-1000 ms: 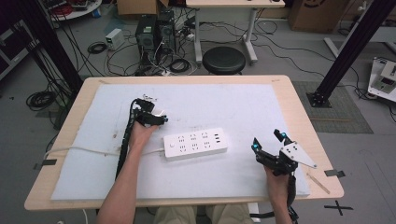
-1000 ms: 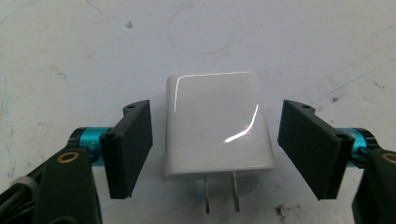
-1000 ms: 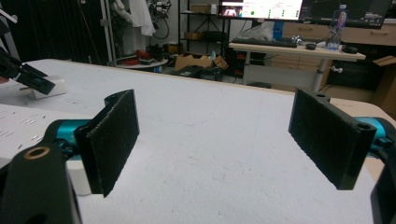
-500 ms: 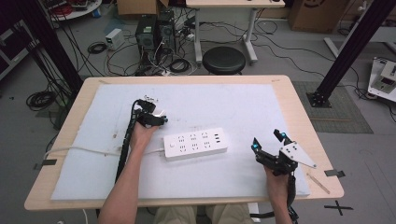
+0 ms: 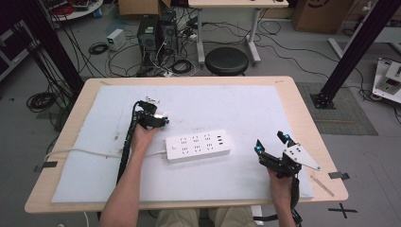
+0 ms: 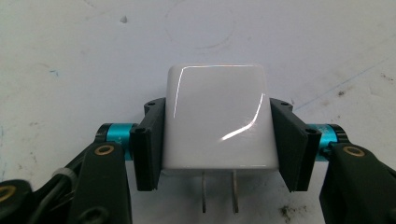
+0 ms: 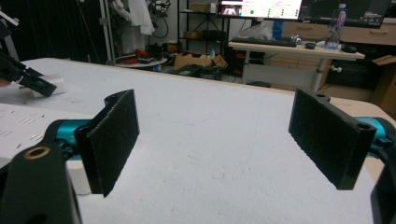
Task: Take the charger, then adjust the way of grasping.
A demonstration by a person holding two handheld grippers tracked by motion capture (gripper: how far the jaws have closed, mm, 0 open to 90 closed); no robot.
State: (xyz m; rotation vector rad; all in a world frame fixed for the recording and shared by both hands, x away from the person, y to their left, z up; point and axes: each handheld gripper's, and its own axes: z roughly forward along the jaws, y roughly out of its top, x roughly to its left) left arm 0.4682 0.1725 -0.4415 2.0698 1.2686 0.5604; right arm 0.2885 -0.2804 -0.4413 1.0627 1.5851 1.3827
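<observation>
Nearest the person, at the right of the high view, the right gripper (image 5: 270, 144) is held in the right hand (image 5: 280, 183) over the near right part of the white mat (image 5: 236, 101), its jaws spread wide apart with nothing between them; in the right gripper view its two black pads (image 7: 115, 140) stand well apart above bare mat. A little farther in, near the middle of the mat, a white power strip (image 5: 198, 145) lies flat with its sockets up, its white cord (image 5: 75, 152) running off leftward toward the table's left edge. Just beyond the strip's left end, the left hand (image 5: 143, 137) holds the left gripper (image 5: 158, 119), whose jaws are clamped on a glossy white charger plug (image 6: 217, 121); in the left gripper view the pads press its two sides and its two metal prongs (image 6: 219, 191) point toward the camera, the mat beneath looking scuffed and speckled. The wooden table (image 5: 312, 123) borders the mat, and past its far edge stand a round black stool (image 5: 227, 60) and tangled floor cables (image 5: 175, 66)
</observation>
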